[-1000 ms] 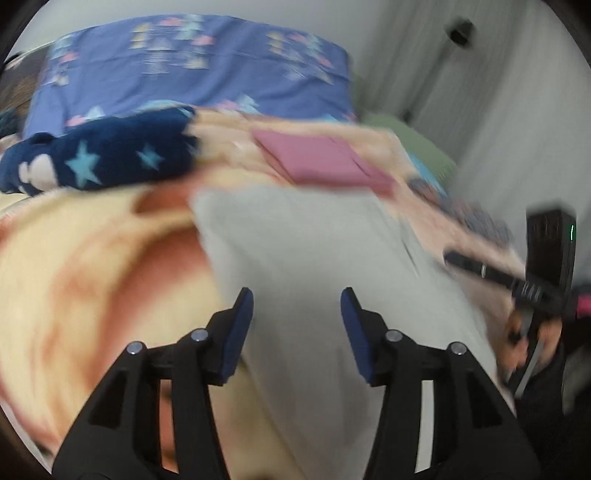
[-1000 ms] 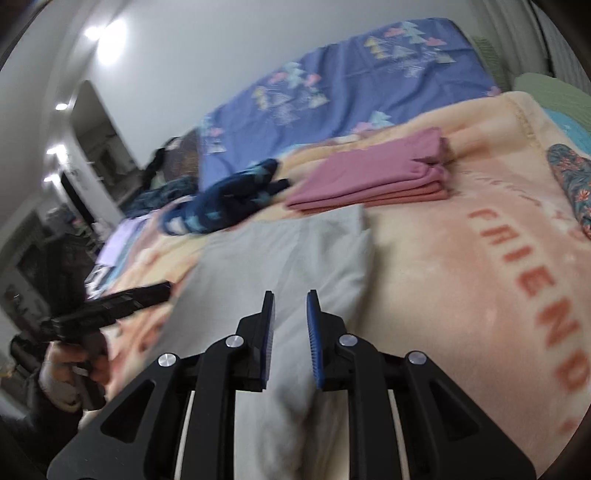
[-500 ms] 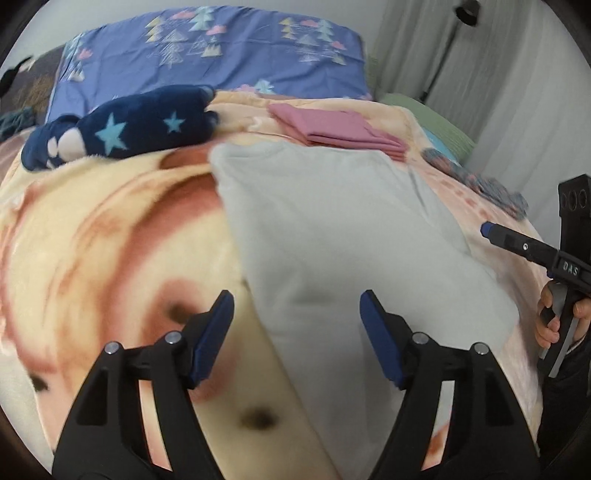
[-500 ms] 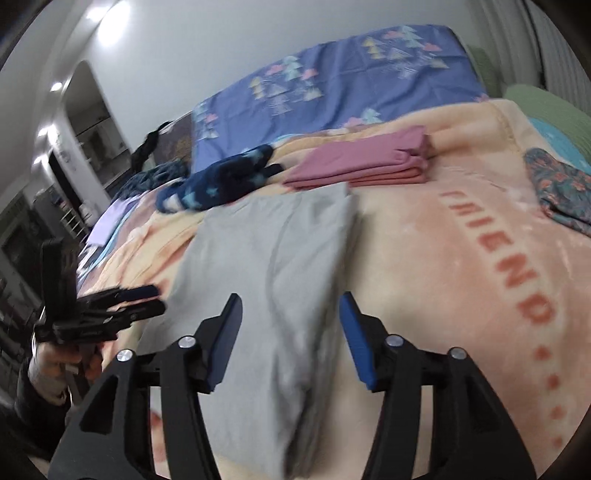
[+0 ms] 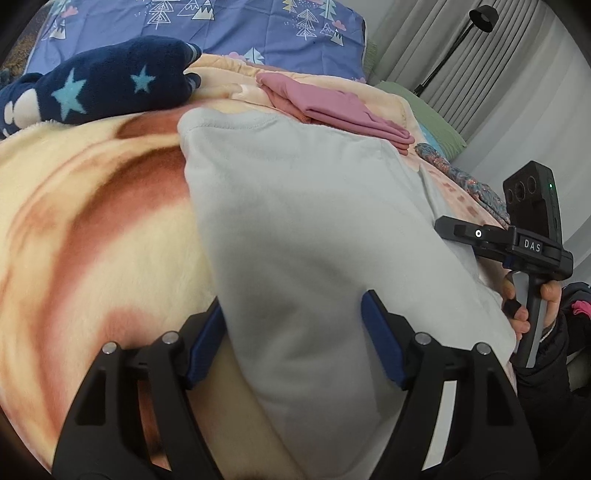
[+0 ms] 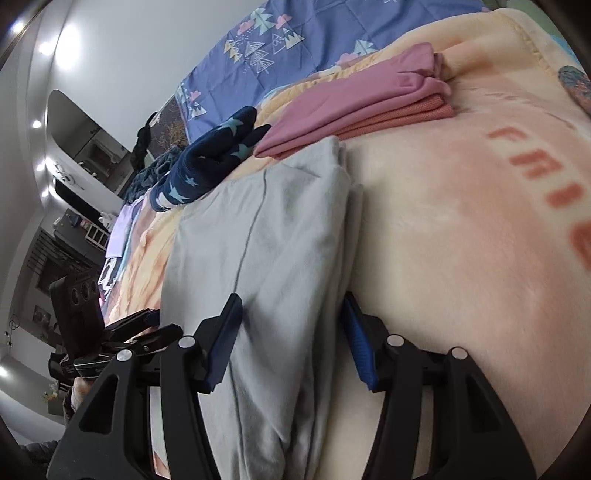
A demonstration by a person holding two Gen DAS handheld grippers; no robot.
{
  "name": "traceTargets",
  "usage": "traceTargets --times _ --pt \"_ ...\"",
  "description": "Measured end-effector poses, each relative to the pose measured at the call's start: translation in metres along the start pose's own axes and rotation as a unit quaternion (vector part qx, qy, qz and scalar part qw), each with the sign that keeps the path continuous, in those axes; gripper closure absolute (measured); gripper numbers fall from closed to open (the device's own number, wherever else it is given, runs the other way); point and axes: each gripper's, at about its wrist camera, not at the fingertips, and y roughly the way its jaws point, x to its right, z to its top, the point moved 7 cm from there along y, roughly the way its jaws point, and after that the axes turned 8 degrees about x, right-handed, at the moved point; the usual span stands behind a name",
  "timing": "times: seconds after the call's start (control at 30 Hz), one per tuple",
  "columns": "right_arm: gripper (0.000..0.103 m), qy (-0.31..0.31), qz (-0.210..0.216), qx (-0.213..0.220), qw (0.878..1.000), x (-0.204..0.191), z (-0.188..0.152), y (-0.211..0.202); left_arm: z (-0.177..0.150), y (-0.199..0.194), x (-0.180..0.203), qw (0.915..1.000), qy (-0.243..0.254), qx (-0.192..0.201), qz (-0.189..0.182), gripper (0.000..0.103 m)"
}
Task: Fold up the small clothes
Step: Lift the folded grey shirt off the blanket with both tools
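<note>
A light grey garment (image 5: 306,229) lies folded lengthwise on the peach blanket (image 5: 92,221); it also shows in the right wrist view (image 6: 266,236). My left gripper (image 5: 293,341) is open, its jaws straddling the garment's near left edge. My right gripper (image 6: 291,336) is open, its jaws straddling the garment's near right edge. The right gripper's body (image 5: 517,243) shows at the right of the left wrist view. The left gripper's body (image 6: 110,332) shows at the left of the right wrist view.
A folded pink stack (image 6: 362,107) lies beyond the grey garment, also in the left wrist view (image 5: 332,107). A navy star-print fleece (image 5: 99,88) lies far left. A blue patterned pillow (image 5: 207,29) is at the bed's head. A floral cloth (image 5: 461,177) lies right.
Both grippers opened wider and moved down close to the grey garment's near end. One second ago the right gripper was nearly closed; now its jaws sit on either side of the cloth.
</note>
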Motion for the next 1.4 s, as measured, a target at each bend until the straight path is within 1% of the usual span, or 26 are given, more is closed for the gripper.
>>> traceTargets --times 0.07,0.13,0.17,0.43,0.47,0.53,0.57,0.6,0.63,0.67,0.7,0.77,0.9,1.03,1.23,1.3,1.4 --pt "0.048 -0.004 0.012 -0.002 1.000 -0.003 0.003 0.006 0.002 0.004 0.001 1.0000 0.005 -0.001 0.000 0.027" --pt "0.051 -0.013 0.019 -0.005 1.000 -0.007 0.005 0.010 0.004 0.006 0.002 1.0000 0.007 -0.002 0.000 0.027" --pt "0.054 -0.015 0.018 -0.007 1.000 -0.007 0.005 0.011 0.006 0.008 0.002 1.0000 0.009 -0.002 -0.001 0.027" --pt "0.065 -0.017 0.020 -0.010 1.000 -0.005 0.010 0.015 0.017 0.019 0.003 0.9999 0.014 -0.004 -0.004 0.025" --pt "0.068 -0.019 0.019 -0.008 1.000 -0.006 0.010 0.016 0.018 0.020 0.003 0.9999 0.015 -0.003 -0.003 0.026" --pt "0.075 -0.027 0.016 -0.003 1.000 -0.008 0.011 0.016 0.019 0.020 0.004 0.9997 0.022 0.004 0.002 0.033" --pt "0.081 -0.030 0.012 0.000 0.999 -0.008 0.012 0.016 0.021 0.020 0.005 0.9996 0.027 0.007 0.005 0.040" --pt "0.082 -0.038 0.008 0.004 0.999 -0.010 0.013 0.015 0.022 0.018 0.006 0.9994 0.033 0.011 0.008 0.052" --pt "0.083 -0.045 0.003 0.007 0.999 -0.012 0.013 0.015 0.023 0.016 0.007 0.9990 0.040 0.017 0.012 0.060" --pt "0.084 -0.058 -0.005 0.013 0.998 -0.016 0.012 0.013 0.026 0.014 0.007 0.9986 0.045 0.022 0.015 0.074" --pt "0.085 -0.069 -0.012 0.018 0.997 -0.019 0.012 0.011 0.028 0.012 0.008 0.9983 0.049 0.026 0.017 0.077" --pt "0.086 -0.089 -0.024 0.033 0.995 -0.027 0.013 0.004 0.032 0.007 0.013 0.9971 0.063 0.036 0.023 0.080" --pt "0.087 -0.127 -0.041 0.064 0.989 -0.048 0.015 -0.013 0.039 -0.009 0.028 0.9939 0.086 0.062 0.031 0.081" --pt "0.087 -0.172 -0.059 0.107 0.978 -0.076 0.014 -0.037 0.051 -0.030 0.047 0.9892 0.110 0.092 0.032 0.082" --pt "0.088 -0.215 -0.072 0.180 0.957 -0.110 0.013 -0.091 0.064 -0.067 0.088 0.9792 0.146 0.139 0.025 0.083" --pt "0.088 -0.221 -0.073 0.197 0.952 -0.115 0.014 -0.108 0.068 -0.077 0.105 0.9748 0.162 0.151 0.024 0.083" --pt "0.088 -0.228 -0.078 0.224 0.944 -0.119 0.014 -0.138 0.071 -0.089 0.127 0.9704 0.177 0.163 0.018 0.083"
